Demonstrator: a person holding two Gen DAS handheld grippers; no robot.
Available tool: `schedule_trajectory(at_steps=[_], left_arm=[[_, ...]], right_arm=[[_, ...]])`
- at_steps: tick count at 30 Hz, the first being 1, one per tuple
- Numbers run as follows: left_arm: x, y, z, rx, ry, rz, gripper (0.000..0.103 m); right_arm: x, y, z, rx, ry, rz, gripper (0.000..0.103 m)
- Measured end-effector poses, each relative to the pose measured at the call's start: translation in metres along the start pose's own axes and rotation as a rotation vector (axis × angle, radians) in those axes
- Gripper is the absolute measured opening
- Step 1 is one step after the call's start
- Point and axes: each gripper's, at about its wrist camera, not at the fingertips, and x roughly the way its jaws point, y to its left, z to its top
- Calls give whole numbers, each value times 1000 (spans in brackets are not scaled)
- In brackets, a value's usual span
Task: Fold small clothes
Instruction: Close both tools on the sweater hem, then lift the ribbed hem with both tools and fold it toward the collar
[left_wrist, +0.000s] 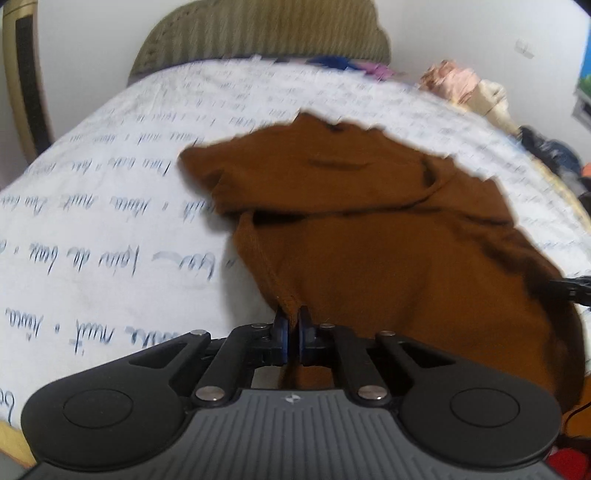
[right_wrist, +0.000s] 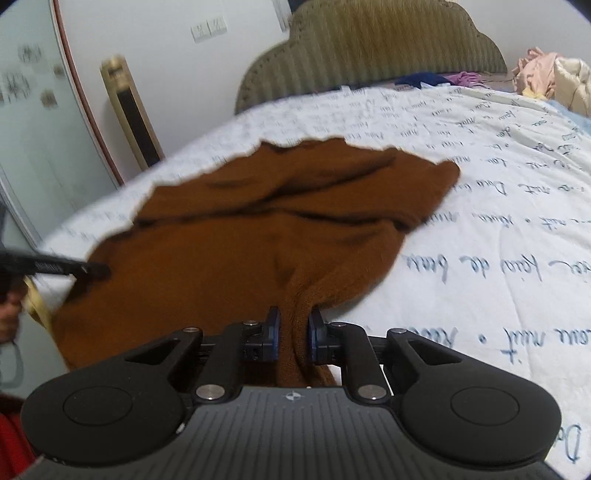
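Observation:
A brown knitted garment (left_wrist: 388, 229) lies rumpled on a white bedsheet (left_wrist: 110, 206) printed with blue handwriting. My left gripper (left_wrist: 293, 317) is shut on the garment's near hem corner, the cloth pinched thin between its blue pads. In the right wrist view the same garment (right_wrist: 258, 229) spreads over the sheet (right_wrist: 498, 221), and my right gripper (right_wrist: 294, 317) is shut on a thick bunched fold at the other near corner. The left gripper's fingers (right_wrist: 74, 267) reach in at the left edge of that view. The right gripper's fingers (left_wrist: 570, 288) show at the right edge of the left view.
An olive padded headboard (right_wrist: 388, 48) stands at the far end of the bed. Loose clothes, pink and cream (right_wrist: 554, 74), blue and purple (right_wrist: 443, 79), are piled at the far right. A gold-framed panel (right_wrist: 131, 110) leans on the wall at left. A hand (right_wrist: 9, 317) shows at the left edge.

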Motion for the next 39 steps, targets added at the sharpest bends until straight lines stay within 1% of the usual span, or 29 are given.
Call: schedule_trajectory(at_steps=[3, 5, 6, 7, 9, 11, 13, 14, 15, 16, 18, 19, 20, 22, 23, 24, 25, 26, 27, 29, 30, 32, 33, 34, 35, 36, 37, 38, 39], left_arm=[[-16, -3, 17, -10, -63, -39, 5], [-20, -3, 28, -23, -95, -51, 5], [-20, -3, 35, -27, -105, -45, 5], [-18, -4, 42, -28, -113, -31, 5], [-9, -5, 54, -26, -133, 13, 5], [2, -8, 64, -10, -165, 104, 5], [18, -8, 71, -2, -165, 175, 5], [23, -7, 73, -4, -150, 191, 5], [28, -5, 73, -13, -125, 184, 5], [28, -2, 71, -26, -109, 157, 5], [23, 3, 64, -37, -96, 90, 9], [20, 5, 59, -33, -89, 77, 10], [15, 9, 51, -28, -86, 73, 14], [7, 16, 37, -24, -76, 67, 33], [3, 21, 31, -28, -71, 55, 59], [-3, 27, 22, -35, -72, 36, 80], [-8, 31, 15, -41, -78, 19, 83], [-14, 34, 6, -41, -78, 1, 83], [-18, 36, -2, -32, -56, -26, 84], [-20, 40, -17, -23, 3, -101, 83], [-21, 40, -25, -15, 39, -146, 83], [-20, 35, -38, 5, 98, -199, 83], [-15, 32, -44, 15, 127, -214, 82], [-13, 26, -50, 30, 128, -206, 82], [-15, 17, -55, 52, 106, -180, 82], [-16, 9, -57, 79, 102, -164, 75], [-17, 0, -57, 107, 100, -154, 64], [-18, -6, -57, 123, 104, -154, 34], [-17, -11, -56, 127, 124, -175, 13]], right_arm=[[-8, -8, 15, 67, -52, 80, 19], [-11, -13, 25, 105, -87, 111, 19], [-10, -16, 30, 119, -102, 115, 19], [-8, -18, 35, 127, -116, 104, 19], [-2, -23, 46, 129, -138, 51, 14], [8, -29, 54, 122, -147, -28, 13], [21, -32, 60, 90, -143, -101, 13], [27, -34, 61, 87, -133, -124, 15], [32, -38, 62, 114, -118, -125, 18], [36, -41, 60, 151, -105, -104, 21], [34, -48, 52, 204, -81, -27, 48], [31, -49, 47, 214, -77, -1, 75], [26, -50, 41, 210, -76, 13, 87], [16, -50, 30, 185, -52, 23, 86], [12, -52, 25, 186, -31, 28, 86], [6, -53, 19, 194, -11, 31, 87], [2, -55, 13, 203, 11, 32, 87], [-4, -58, 7, 203, 31, 39, 87], [-9, -59, 2, 196, 46, 43, 87], [-21, -59, -11, 178, 76, 51, 87], [-27, -58, -18, 166, 94, 72, 86], [-33, -53, -29, 149, 134, 101, 84], [-35, -50, -35, 142, 153, 110, 83], [-36, -47, -40, 135, 166, 117, 83], [-37, -42, -44, 123, 173, 121, 82], [-37, -36, -47, 103, 177, 126, 81], [-36, -28, -49, 83, 182, 128, 74], [-35, -20, -49, 59, 189, 134, 60], [-33, -12, -50, 35, 198, 141, 51]])
